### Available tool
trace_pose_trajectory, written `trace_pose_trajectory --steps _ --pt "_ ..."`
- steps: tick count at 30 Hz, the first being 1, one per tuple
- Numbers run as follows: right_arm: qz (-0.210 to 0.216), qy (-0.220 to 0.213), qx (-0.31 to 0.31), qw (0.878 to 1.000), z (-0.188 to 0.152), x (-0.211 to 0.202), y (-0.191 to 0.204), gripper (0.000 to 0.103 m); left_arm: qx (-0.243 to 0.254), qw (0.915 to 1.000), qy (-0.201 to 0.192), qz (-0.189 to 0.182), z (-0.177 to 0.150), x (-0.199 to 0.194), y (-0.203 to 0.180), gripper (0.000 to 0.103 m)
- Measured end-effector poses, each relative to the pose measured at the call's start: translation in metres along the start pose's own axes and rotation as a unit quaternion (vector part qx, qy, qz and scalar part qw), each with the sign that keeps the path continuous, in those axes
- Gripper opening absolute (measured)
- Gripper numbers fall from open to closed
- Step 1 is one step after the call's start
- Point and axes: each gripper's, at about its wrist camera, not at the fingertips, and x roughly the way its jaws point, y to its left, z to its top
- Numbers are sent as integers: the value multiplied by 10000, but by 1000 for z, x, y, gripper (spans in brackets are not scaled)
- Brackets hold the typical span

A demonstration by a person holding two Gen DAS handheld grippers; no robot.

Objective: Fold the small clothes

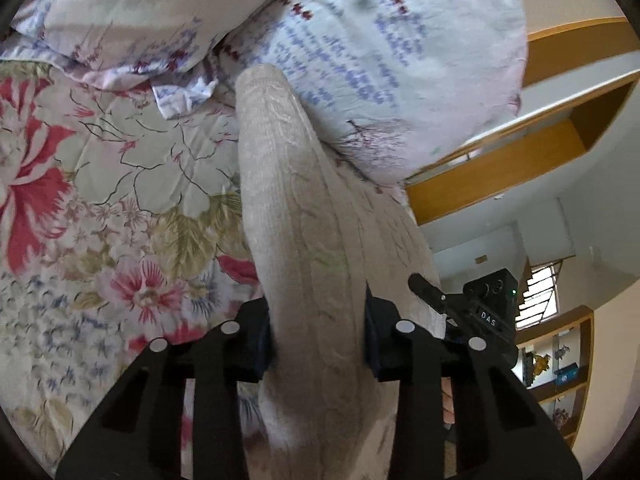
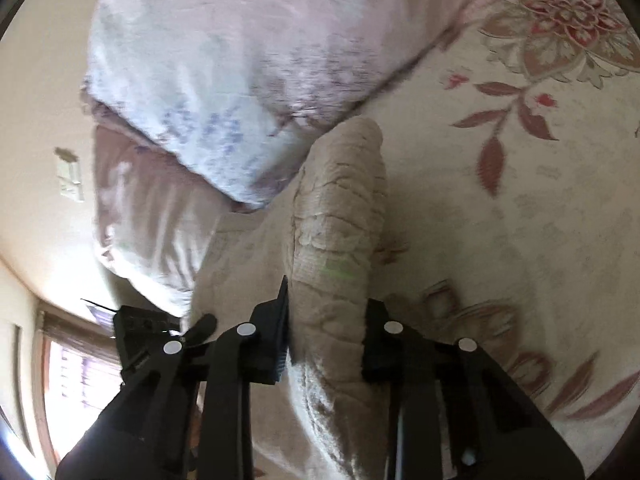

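Observation:
A beige cable-knit garment (image 1: 288, 208) runs from between my left gripper's fingers up over the floral bedspread toward the pillows. My left gripper (image 1: 318, 336) is shut on the garment, with the cloth bunched between both fingers. In the right wrist view the same beige knit (image 2: 340, 216) passes between my right gripper's fingers. My right gripper (image 2: 326, 340) is shut on it and holds it lifted off the bed. The right gripper also shows at the right edge of the left wrist view (image 1: 486, 312).
A floral bedspread (image 1: 100, 200) covers the bed. Two patterned pillows (image 1: 360, 52) lie at the head of the bed; they also show in the right wrist view (image 2: 240, 60). Wooden shelves (image 1: 560, 360) and a wall stand to the right.

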Motion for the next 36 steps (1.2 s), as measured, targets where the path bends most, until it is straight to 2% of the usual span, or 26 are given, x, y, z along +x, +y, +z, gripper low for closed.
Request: trace_pose_trajectory --steps 7,14,16,17,18,21,24,27,30,32,33,34,36 --pt "168 205 -347 9990 -24 20 42 26 72 9998 -97 151 -8 -59 10 35" --pt "164 251 -1148 9929 -49 67 96 25 -60 9970 -464 615 -2 -134 51 37" --pt "-124 316 -1350 9903 -58 91 103 25 -223 9950 -525 824 0 -138 67 39" --pt "-290 420 -1367 9893 -61 101 102 26 -363 9925 -534 1042 1 -137 81 41" --pt "-604 521 -1335 9878 -64 113 99 31 -487 9901 -493 1223 1 -132 94 45" --pt "-571 604 -1107 9904 -60 117 90 35 -652 9906 -615 1037 -4 -129 114 53" --pt "-546 635 -1042 9910 -55 107 86 37 -306 9873 -733 1374 -6 -137 104 58" --pt "-464 424 -1090 9920 -53 88 86 37 242 9778 -1052 1794 -12 -152 85 62" --pt "-469 285 -1111 9923 -51 76 84 37 860 9650 -1441 2015 -22 -164 59 64" --pt "-523 306 -1157 9914 -52 80 88 36 1288 9560 -1514 2159 -30 -166 44 64" --pt "-535 318 -1202 9908 -54 81 89 21 1506 9503 -1519 2263 -35 -165 36 65" --pt "-546 275 -1333 9892 -56 83 92 12 1647 9460 -1509 2348 -36 -160 29 66" --pt "-834 -2 -1583 9839 -59 84 101 10 1941 9342 -1446 2621 -41 -148 17 67"
